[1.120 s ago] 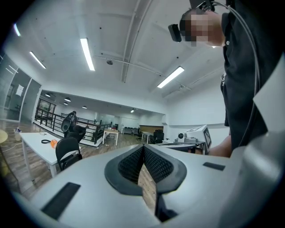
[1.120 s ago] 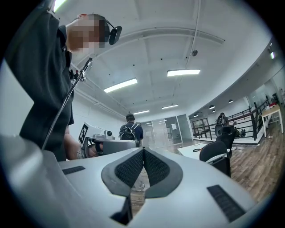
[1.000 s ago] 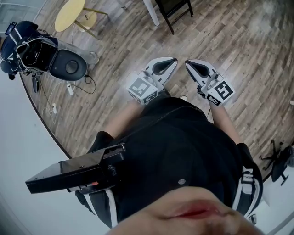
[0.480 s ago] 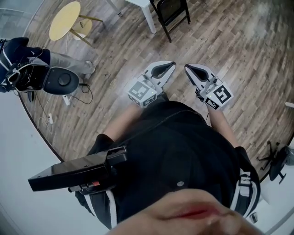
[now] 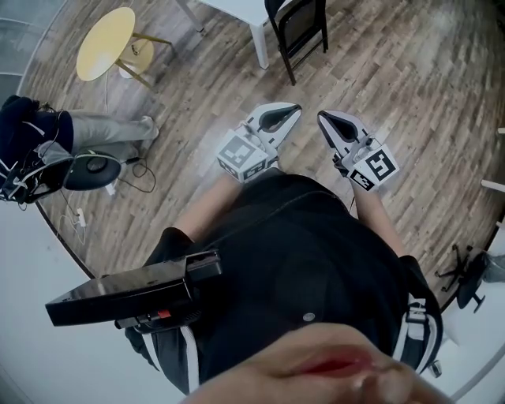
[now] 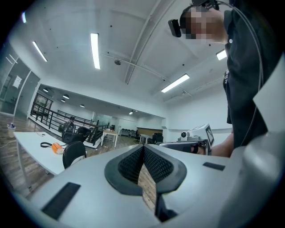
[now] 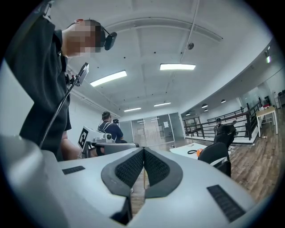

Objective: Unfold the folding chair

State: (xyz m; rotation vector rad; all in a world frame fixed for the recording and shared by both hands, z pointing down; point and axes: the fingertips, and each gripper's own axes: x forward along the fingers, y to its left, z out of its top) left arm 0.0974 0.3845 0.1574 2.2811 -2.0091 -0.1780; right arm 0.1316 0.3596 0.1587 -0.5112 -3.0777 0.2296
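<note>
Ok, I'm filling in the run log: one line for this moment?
left gripper: shut, empty | right gripper: shut, empty | folding chair: ahead, not yet reached

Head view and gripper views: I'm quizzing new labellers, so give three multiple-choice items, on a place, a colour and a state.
1. Where is the black chair in the head view? A at the top edge, beside the white table; B at the bottom edge; C at the far left.
2. What colour is the top of the round stool? A red; B yellow; C blue.
3. How are the left gripper and right gripper? A both shut, empty; B both wide open; C both shut on the chair.
A: its frame shows by the table leg. B: the disc is pale yellow. A: each pair of pads meets with nothing between.
</note>
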